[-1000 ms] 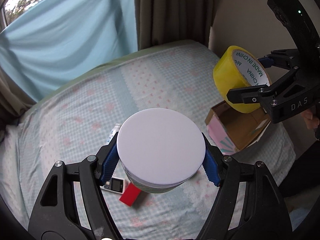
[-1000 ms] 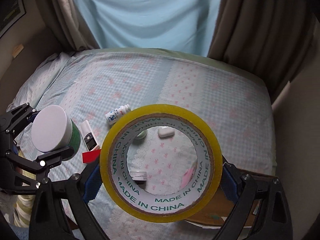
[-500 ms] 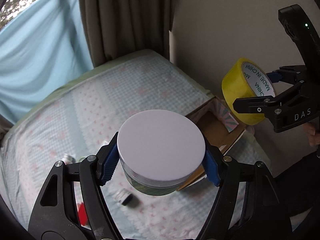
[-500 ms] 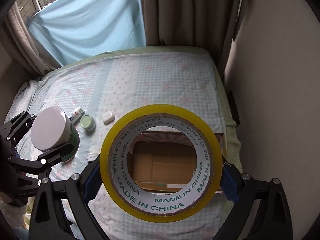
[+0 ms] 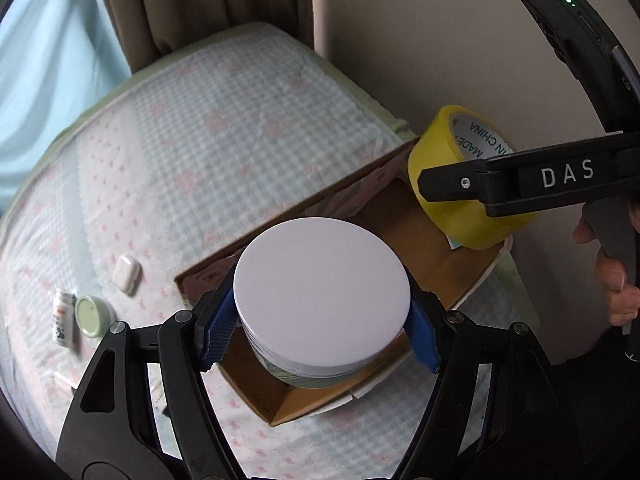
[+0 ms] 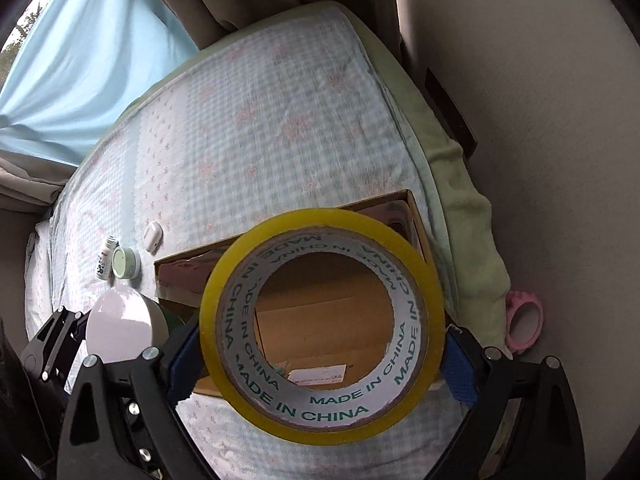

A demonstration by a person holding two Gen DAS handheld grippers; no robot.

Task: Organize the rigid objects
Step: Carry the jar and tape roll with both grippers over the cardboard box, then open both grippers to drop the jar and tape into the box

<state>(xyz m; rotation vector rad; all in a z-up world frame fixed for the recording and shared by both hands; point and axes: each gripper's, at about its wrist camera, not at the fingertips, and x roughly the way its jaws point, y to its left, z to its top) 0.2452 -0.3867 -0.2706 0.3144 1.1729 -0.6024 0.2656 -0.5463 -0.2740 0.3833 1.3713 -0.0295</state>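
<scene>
My left gripper (image 5: 322,324) is shut on a round jar with a white lid (image 5: 322,296) and holds it over the near end of an open cardboard box (image 5: 404,224) on the bed. My right gripper (image 6: 322,354) is shut on a yellow tape roll (image 6: 224,280), printed "MADE IN CHINA", held above the same box (image 6: 320,312). The tape roll (image 5: 436,200) also shows at the right of the left wrist view, over the box's far end. The jar (image 6: 120,324) shows at the lower left of the right wrist view.
On the checked bedspread left of the box lie a white earbud case (image 5: 127,273), a small green-lidded jar (image 5: 93,316) and a small white bottle (image 5: 63,322). A wall runs along the bed's right side. A pink ring (image 6: 524,322) lies beside the bed. Curtains hang behind.
Both grippers have swung to the right and down with their loads, from over the loose items to over the cardboard box, which now looks larger and closer.
</scene>
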